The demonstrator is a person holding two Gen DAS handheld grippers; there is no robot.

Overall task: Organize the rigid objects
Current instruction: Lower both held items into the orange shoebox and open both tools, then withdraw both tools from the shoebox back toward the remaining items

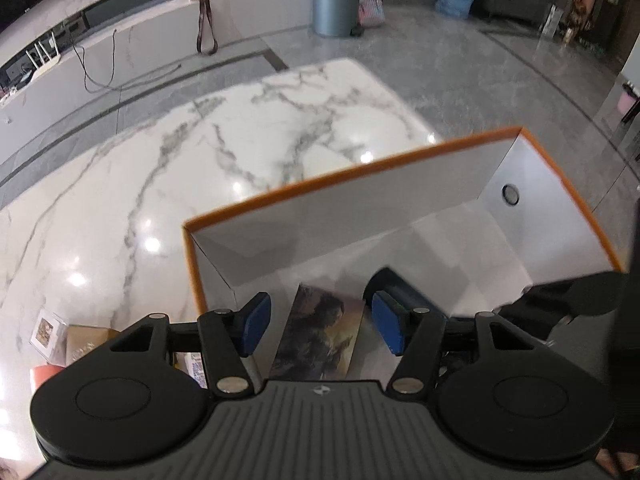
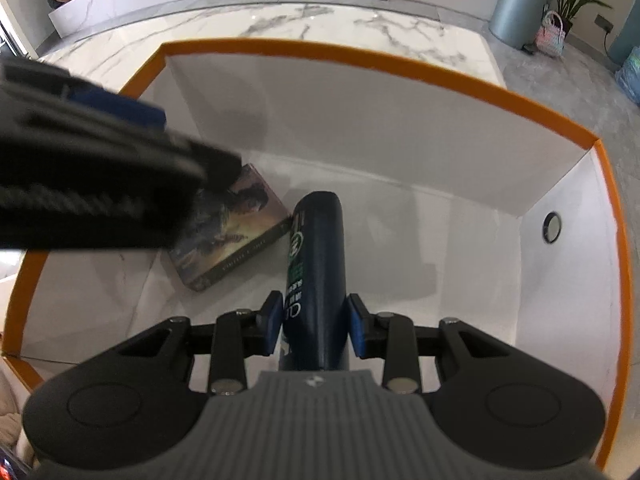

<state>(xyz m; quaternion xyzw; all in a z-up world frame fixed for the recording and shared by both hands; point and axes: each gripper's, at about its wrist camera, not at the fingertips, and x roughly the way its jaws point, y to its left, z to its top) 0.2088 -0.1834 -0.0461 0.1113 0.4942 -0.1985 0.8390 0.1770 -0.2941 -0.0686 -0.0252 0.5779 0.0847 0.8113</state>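
- One orange-rimmed box with white walls stands on my marble desk, near its right edge.
- Two things are in the box: one book flat on its floor, and one dark blue bottle.
- My right gripper has its fingers clamped on the bottle, just beside the book.
- My left gripper hangs over the book, fingers apart, gripping nothing.

The marble-patterned tabletop is polished and glossy, mirroring lights. The orange-rimmed cardboard box has smooth, matt white walls. The dark blue bottle looks like smooth, slightly shiny plastic. The printed carton is satin cardboard.
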